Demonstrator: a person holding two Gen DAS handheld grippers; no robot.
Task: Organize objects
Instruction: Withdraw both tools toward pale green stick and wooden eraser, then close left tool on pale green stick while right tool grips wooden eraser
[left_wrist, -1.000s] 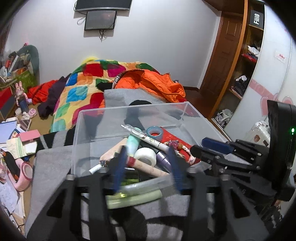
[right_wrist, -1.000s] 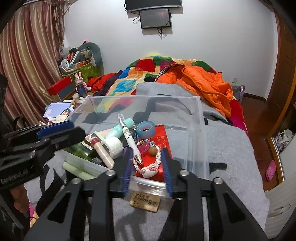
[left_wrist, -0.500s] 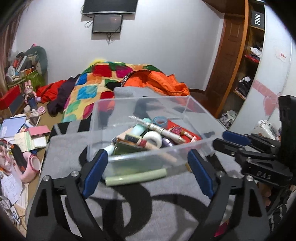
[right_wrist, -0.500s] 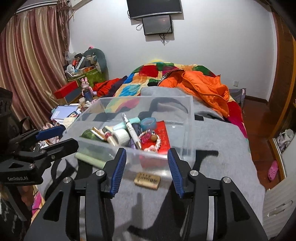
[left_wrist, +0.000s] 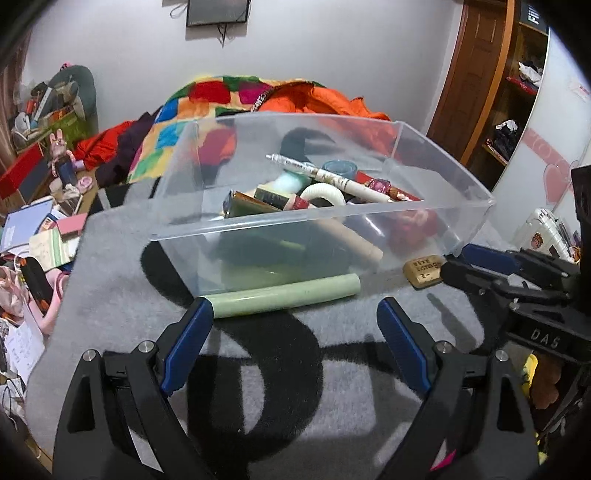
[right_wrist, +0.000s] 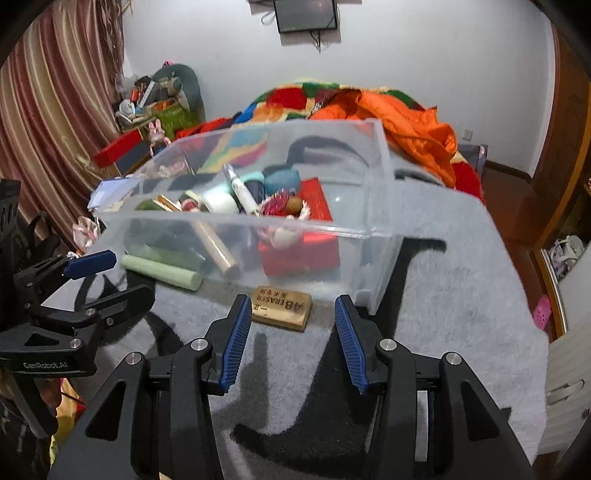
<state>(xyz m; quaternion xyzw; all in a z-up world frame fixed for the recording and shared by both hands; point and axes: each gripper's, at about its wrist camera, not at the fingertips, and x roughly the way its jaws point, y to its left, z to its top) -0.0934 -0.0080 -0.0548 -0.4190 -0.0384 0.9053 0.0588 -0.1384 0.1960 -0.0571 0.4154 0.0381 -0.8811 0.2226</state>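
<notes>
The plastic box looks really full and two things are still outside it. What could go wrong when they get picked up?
The green tube lies right against the clear box, so the open left gripper could bump the wall and shove the box instead. The eraser is flat on fuzzy grey cloth; the open right gripper might snag it. Dropped on the pile, either could roll off.

1 bin (left_wrist: 424, 218), 1 eraser (right_wrist: 281, 307), 1 tube (left_wrist: 284, 295)

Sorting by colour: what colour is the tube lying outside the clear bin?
Pale green tube, seen best in the left wrist view, beside the clear bin.
</notes>
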